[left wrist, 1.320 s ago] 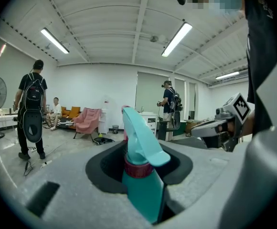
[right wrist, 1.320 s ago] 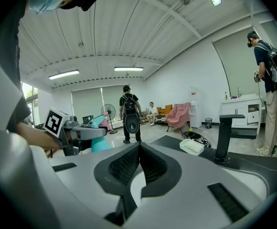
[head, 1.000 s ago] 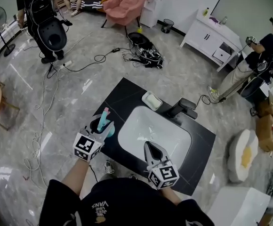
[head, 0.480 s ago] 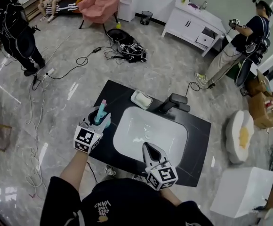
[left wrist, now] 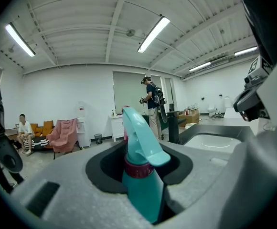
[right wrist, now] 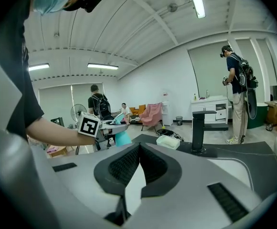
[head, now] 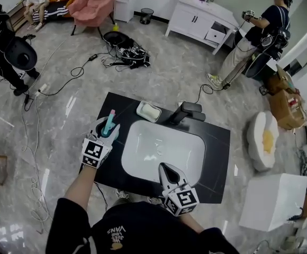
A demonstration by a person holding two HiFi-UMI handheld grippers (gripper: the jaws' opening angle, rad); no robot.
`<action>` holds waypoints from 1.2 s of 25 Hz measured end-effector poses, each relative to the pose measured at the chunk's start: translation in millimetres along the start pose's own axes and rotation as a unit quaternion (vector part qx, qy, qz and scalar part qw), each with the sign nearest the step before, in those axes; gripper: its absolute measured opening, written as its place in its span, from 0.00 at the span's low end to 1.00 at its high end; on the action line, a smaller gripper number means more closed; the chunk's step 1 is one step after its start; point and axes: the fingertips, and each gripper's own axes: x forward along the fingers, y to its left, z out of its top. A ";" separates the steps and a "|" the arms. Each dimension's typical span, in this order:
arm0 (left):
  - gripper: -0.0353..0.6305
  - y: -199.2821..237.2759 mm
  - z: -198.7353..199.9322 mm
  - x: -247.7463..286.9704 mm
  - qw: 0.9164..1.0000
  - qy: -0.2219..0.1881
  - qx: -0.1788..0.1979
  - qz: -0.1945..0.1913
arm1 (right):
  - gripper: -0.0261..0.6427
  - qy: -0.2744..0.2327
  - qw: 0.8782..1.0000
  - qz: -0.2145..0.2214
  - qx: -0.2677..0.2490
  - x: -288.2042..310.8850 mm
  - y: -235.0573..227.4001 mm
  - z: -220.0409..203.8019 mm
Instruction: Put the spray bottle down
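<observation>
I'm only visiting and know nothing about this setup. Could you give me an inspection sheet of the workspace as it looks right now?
Surface: black countertop with a white sink basin and a black faucet.
Job's things: teal spray bottle, held over the countertop's left end.
Clutter: white soap dish beside the faucet.
Grippers: left gripper shut on the spray bottle; right gripper shut, empty, over the basin's near edge.
Cables: black cables across the floor.
Surroundings: pink chair, white cabinet, other people standing and sitting.
</observation>
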 end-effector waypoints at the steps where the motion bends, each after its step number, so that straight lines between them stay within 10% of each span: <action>1: 0.28 1.0 -1.7 2.6 1.000 -0.001 0.001 -0.001 | 0.04 0.001 1.000 -0.004 0.001 -0.2 -0.8 -0.5; 30: 0.29 6.2 -27.6 23.8 0.999 0.010 -0.024 -0.028 | 0.04 -0.001 0.999 -0.032 0.010 -5.6 -0.5 -2.6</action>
